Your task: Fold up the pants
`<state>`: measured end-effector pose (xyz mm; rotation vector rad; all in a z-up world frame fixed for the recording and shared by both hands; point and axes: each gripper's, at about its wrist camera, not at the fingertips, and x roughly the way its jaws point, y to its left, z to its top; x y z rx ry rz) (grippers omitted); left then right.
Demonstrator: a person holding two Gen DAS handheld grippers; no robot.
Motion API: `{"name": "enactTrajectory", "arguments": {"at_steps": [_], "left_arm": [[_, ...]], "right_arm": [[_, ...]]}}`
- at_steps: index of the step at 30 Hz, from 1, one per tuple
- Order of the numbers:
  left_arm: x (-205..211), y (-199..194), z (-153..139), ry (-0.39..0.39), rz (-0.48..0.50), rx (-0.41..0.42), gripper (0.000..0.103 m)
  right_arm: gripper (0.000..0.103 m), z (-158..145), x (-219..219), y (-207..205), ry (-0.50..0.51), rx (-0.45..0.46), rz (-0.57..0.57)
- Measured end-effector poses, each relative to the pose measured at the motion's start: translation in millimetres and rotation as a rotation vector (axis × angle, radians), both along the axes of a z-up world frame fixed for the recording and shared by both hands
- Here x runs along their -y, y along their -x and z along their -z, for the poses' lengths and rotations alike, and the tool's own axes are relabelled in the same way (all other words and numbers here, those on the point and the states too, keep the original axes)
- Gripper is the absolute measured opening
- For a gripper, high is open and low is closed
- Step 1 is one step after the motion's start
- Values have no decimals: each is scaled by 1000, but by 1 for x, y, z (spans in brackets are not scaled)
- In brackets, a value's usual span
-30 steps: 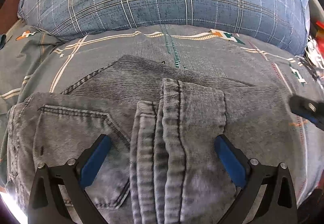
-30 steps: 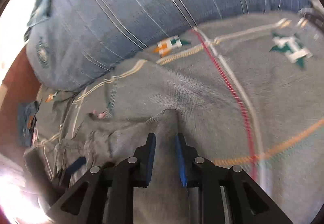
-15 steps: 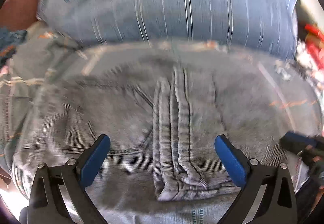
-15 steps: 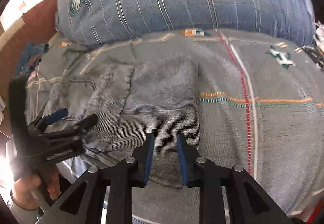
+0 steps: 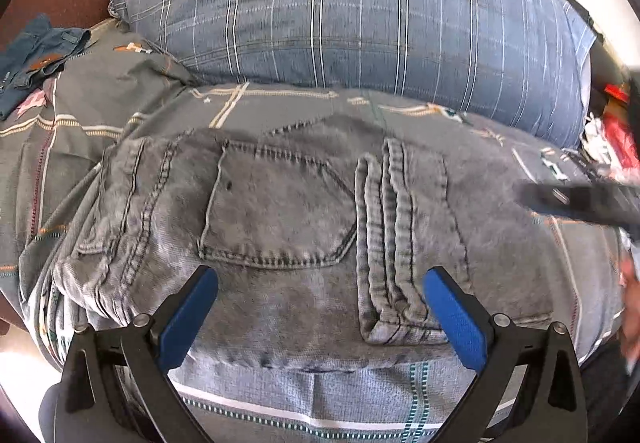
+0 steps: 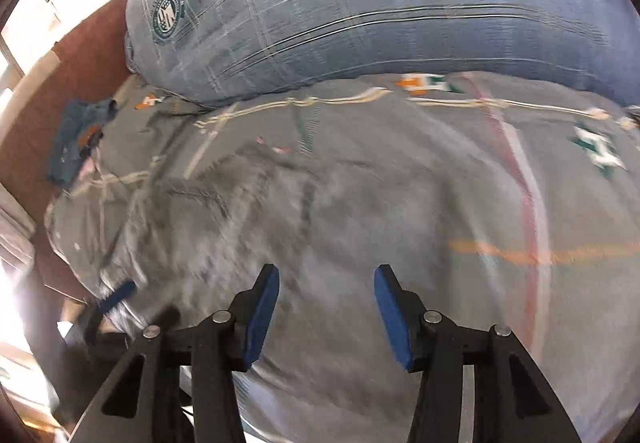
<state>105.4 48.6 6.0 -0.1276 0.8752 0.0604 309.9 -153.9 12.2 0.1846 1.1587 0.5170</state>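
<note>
From your left wrist camera, your left gripper (image 5: 320, 307) hangs with jaws spread wide and empty over the folded grey pants (image 5: 280, 227), lying on the patterned bedsheet (image 5: 320, 403) below the blue pillow (image 5: 360, 15). From your right wrist camera (blurred), your right gripper (image 6: 326, 303) is parted, holding nothing, above the pants (image 6: 248, 235).

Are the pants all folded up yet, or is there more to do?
Nearly there, it seems. The grey jeans lie in a compact folded bundle on the bedspread, back pocket up and a hem laid across the top. Nothing is in hand: the left hand-held gripper and the right hand-held gripper are both open. What may be left is one more fold or just tidying.
</note>
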Motion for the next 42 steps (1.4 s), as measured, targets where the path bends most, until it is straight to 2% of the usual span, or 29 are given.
{"name": "enactTrajectory", "arguments": {"at_steps": [2, 4, 7, 9, 12, 13, 14, 15, 16, 17, 21, 24, 28, 30, 32, 33, 35, 38, 40, 42], "left_arm": [[-4, -4, -6, 16, -9, 19, 103], [-8, -10, -12, 23, -29, 33, 103], [-36, -10, -18, -5, -154, 74, 103], [-61, -12, -15, 8, -223, 57, 103], [-88, -23, 1, -15, -284, -8, 103], [-93, -30, 10, -15, -282, -51, 103], [-98, -39, 23, -18, -275, -115, 103], [-103, -44, 35, -19, -282, -164, 102], [-109, -45, 47, 3, -293, -198, 103], [-113, -44, 51, 25, -291, -194, 103], [-112, -46, 52, 4, -289, -189, 103], [-112, -46, 48, 4, -285, -185, 103], [-111, -38, 34, 27, -291, -136, 103], [-108, -34, 34, 30, -288, -139, 103], [-107, -38, 46, 7, -286, -178, 103], [-105, -39, 50, -2, -284, -185, 103], [-105, -40, 46, 3, -287, -182, 103], [-104, -31, 31, 0, -300, -150, 103], [-103, -27, 25, 12, -302, -132, 103], [-100, -23, 22, 16, -295, -125, 103]], "right_arm": [[53, -5, -23, -19, -20, -14, -51], [50, -8, -53, -44, 14, -5, -103], [49, -8, -104, -68, 89, 0, -227], [47, 1, -134, -81, 165, 15, -294], [43, 31, -163, -102, 230, -15, -308], [39, 40, -169, -105, 238, -26, -317], [25, 50, -175, -107, 258, -40, -339], [7, 59, -181, -106, 326, -29, -344], [2, 62, -181, -105, 368, 0, -331], [2, 63, -182, -105, 379, 12, -321], [4, 60, -188, -98, 435, 47, -282], [5, 39, -184, -87, 370, 80, -254], [7, 19, -171, -58, 292, 122, -246], [10, 31, -169, -52, 311, 91, -271], [13, 62, -170, -56, 362, 8, -294], [13, 60, -167, -57, 331, 27, -273], [15, 46, -166, -53, 335, 17, -254], [16, 14, -173, -33, 305, 129, -305], [16, 2, -177, -24, 268, 142, -326], [22, -1, -183, -19, 261, 144, -342]]}}
